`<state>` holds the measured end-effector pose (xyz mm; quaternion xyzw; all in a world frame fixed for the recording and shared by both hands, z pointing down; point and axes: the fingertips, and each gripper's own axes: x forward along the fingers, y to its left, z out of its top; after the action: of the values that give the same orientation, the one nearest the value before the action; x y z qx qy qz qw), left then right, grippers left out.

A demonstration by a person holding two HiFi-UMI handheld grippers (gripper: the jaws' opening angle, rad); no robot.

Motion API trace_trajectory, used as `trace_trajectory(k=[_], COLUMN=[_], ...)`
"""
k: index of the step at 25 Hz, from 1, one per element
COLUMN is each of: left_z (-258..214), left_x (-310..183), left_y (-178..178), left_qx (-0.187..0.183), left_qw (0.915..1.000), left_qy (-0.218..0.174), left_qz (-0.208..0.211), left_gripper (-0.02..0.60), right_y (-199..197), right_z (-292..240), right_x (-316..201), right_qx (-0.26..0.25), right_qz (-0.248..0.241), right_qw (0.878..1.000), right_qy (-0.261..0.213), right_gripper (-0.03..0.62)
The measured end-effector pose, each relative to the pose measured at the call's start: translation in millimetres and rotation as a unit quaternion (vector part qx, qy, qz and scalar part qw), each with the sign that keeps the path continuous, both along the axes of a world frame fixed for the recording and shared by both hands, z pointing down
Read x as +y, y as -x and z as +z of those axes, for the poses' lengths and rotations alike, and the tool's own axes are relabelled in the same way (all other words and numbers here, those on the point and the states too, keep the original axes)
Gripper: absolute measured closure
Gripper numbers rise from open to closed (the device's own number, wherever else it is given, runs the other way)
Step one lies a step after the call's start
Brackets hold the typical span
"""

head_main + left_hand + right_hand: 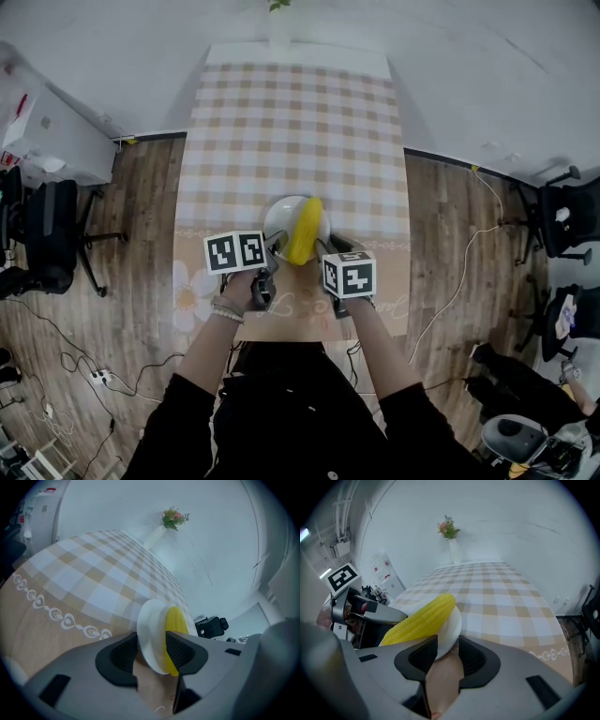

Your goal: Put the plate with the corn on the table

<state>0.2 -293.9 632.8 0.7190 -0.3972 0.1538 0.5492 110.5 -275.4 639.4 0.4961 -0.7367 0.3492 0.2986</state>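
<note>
Release step, by the look: round white plate [279, 221] w/ yellow corn cob [303, 231] rests on checked-cloth desk [291, 122], close to desk's near edge, approx. centred. Left tongs [152, 643] stand apart, plate rim between the jaws, not clamped. Right tongs [447, 644] likewise apart round the opposite rim. Next, prob.: draw both tongs straight back past desk's near edge, w/o snagging rim or tipping cob.

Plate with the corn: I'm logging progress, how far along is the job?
Done: the plate with the corn appears to rest on the table. In hand: nothing; left gripper and right gripper stand open around its rim. Left: drawing both clear.
</note>
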Motion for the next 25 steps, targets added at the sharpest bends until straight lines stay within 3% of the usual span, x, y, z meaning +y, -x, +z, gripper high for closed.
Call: trace_trajectory(k=[5,10,12,14,18,22,25], left_z=[-1.4,-13.1,-25.4,-40.3,-67.6,-94.5,-120.2], left_x=[2.0,-0.6,-4.2,-6.8,-6.3,3.2,7.4], left_y=[9.3,25.7,28.2,26.9,37.7,22.3,21.8], left_qx=[-0.017,-0.044,-0.049,-0.055,-0.067,-0.076,-0.091], left_qw=[0.9998,0.9972,0.9942,0.9893,0.9790,0.9678,0.9541], left_qy=[-0.011,-0.061,-0.094,-0.133,-0.192,-0.239,-0.284], left_qz=[0.005,-0.004,-0.019,-0.022,-0.011,0.013,0.029], left_gripper=[0.382,0.384,0.396,0.436,0.526,0.552,0.563], right_y=[0.4,-2.3,-10.3,-19.1,-11.5,-16.3,-9.3], right_z=[-0.2,-1.4,-5.3,-12.2,-29.7,-54.8,-80.6], right_x=[-0.3,2.4,3.8,4.1,5.1,10.8,11.1], right_qx=[-0.008,-0.010,-0.001,0.008,0.012,0.003,-0.012], right_qz=[0.007,0.019,0.026,0.036,0.043,0.039,0.039], right_qw=[1.000,1.000,0.999,0.998,0.996,0.993,0.990], right_qy=[-0.003,-0.012,-0.023,-0.042,-0.080,-0.111,-0.138], right_gripper=[0.437,0.446,0.490,0.531,0.542,0.543,0.546])
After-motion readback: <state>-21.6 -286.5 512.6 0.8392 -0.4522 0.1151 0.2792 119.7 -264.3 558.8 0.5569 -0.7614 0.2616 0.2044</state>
